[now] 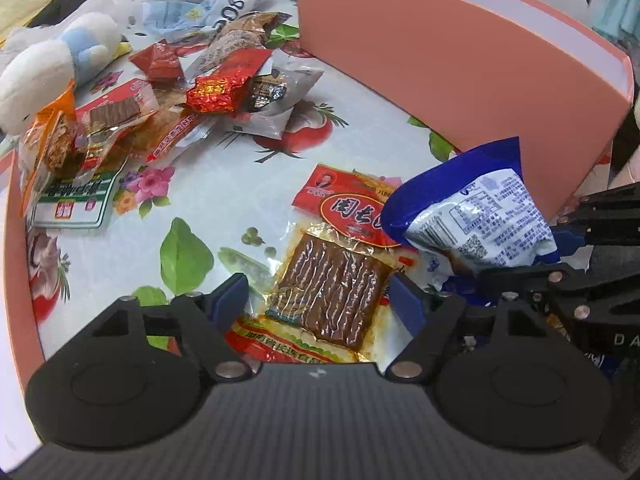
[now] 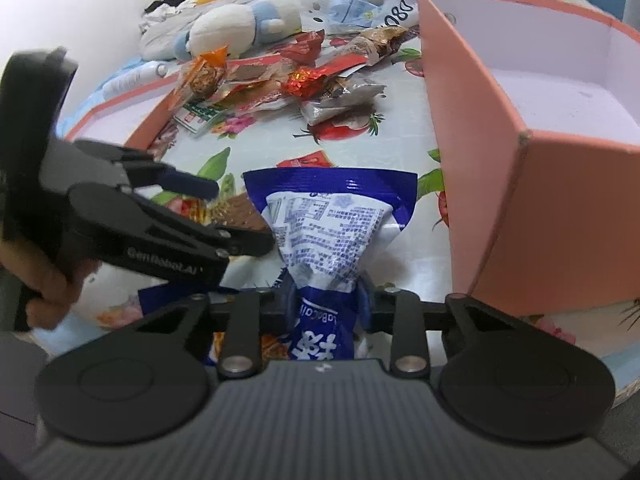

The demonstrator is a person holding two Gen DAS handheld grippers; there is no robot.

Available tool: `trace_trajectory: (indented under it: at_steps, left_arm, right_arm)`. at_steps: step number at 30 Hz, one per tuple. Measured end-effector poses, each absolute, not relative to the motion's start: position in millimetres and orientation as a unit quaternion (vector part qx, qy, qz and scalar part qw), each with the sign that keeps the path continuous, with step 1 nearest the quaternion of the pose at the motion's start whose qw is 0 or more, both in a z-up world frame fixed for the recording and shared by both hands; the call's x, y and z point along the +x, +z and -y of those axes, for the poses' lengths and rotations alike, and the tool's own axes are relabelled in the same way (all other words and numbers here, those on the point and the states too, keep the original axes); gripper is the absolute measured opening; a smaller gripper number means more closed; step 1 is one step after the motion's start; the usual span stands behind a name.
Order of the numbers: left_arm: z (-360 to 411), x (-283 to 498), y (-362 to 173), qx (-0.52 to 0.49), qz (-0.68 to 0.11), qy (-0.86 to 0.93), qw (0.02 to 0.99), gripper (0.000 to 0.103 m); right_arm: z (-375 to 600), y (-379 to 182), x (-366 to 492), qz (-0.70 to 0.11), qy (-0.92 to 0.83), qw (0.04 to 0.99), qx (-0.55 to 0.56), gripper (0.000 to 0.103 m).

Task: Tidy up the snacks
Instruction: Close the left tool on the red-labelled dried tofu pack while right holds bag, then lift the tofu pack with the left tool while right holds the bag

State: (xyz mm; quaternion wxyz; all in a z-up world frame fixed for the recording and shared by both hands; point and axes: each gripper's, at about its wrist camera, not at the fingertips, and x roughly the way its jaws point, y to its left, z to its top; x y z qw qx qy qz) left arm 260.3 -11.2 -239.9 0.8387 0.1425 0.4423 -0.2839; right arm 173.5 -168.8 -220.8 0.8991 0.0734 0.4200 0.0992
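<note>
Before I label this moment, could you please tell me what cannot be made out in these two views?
- Left wrist view: the lower end of the red snack packet, hidden behind the left tool.
- Right wrist view: the front of the blue packet, pinched in the right tool.
- Both views: the far part of the pink box, cut off by the edge.
- Heaped snacks: labels too small.

Left gripper (image 1: 316, 304): matte black linkage arms, silver rivets, blue finger pads (image 1: 230, 300), ribbed dark grey housing across the lower frame, two round black discs at the lower corners. Right gripper (image 2: 326, 300): same black build, blue pads (image 2: 286, 300). White "GenRobot.AI" lettering on the left gripper's side, left of the right-wrist frame.
</note>
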Motion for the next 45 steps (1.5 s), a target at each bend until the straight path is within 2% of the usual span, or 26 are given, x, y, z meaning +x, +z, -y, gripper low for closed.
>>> trace_trajectory:
  at_steps: [9,12,13,18,19,20,21,22,23,31,34,36,37,38,39,40,41,45]
  left_arm:
    - [9,240,-232,0.096,-0.441,-0.259,0.854,0.074]
    - [3,236,-225,0.070,-0.436,-0.246,0.863,0.064]
    - [2,236,-222,0.062,-0.438,-0.240,0.864,0.054]
    - [-9,232,-221,0.027,-0.449,-0.217,0.866,0.053]
    - [-10,230,-221,0.023,-0.448,-0.215,0.868,0.049]
    - [-12,229,-221,0.016,-0.447,-0.215,0.868,0.037]
    - [-12,227,-221,0.013,-0.448,-0.212,0.868,0.034]
    - [-12,226,-221,0.011,-0.453,-0.209,0.866,0.009]
    - [-13,227,-222,0.004,-0.460,-0.207,0.863,0.005]
    - [-31,222,-209,-0.027,-0.456,-0.214,0.864,0.006]
    - [-51,222,-199,-0.081,-0.476,-0.204,0.851,0.006]
    - [-67,220,-194,-0.130,-0.485,-0.198,0.842,0.010]
    - [-75,218,-191,-0.154,-0.485,-0.194,0.839,0.019]
    - [-82,215,-189,-0.175,-0.485,-0.189,0.836,0.034]
    - [-88,211,-187,-0.193,-0.484,-0.180,0.834,0.044]
    - [-92,208,-186,-0.208,-0.483,-0.169,0.834,0.063]
    - [-97,204,-185,-0.223,-0.483,-0.157,0.832,0.071]
    - [-102,206,-188,-0.233,-0.487,-0.132,0.831,0.072]
  right_arm:
    - [174,-208,155,-0.404,0.097,0.907,0.062,0.031]
    - [177,-201,149,-0.397,0.097,0.910,0.067,0.031]
    - [179,-199,147,-0.394,0.097,0.911,0.069,0.031]
    - [184,-186,139,-0.377,0.097,0.918,0.076,0.031]
    - [184,-186,139,-0.377,0.098,0.918,0.079,0.031]
    - [185,-187,138,-0.378,0.099,0.917,0.082,0.031]
    - [186,-188,137,-0.380,0.100,0.916,0.083,0.031]
    - [186,-188,136,-0.381,0.100,0.915,0.083,0.031]
    - [187,-189,136,-0.382,0.099,0.915,0.084,0.031]
    - [188,-190,137,-0.382,0.098,0.915,0.082,0.031]
    - [188,-191,136,-0.384,0.100,0.914,0.084,0.031]
    - [188,-191,138,-0.384,0.104,0.913,0.091,0.031]
    - [188,-191,139,-0.383,0.108,0.913,0.093,0.031]
    - [187,-191,140,-0.381,0.113,0.913,0.094,0.031]
    - [186,-190,142,-0.378,0.119,0.914,0.092,0.031]
    - [183,-190,144,-0.375,0.125,0.914,0.089,0.031]
    - [179,-190,147,-0.372,0.131,0.915,0.085,0.031]
    - [164,-193,162,-0.371,0.168,0.911,0.066,0.031]
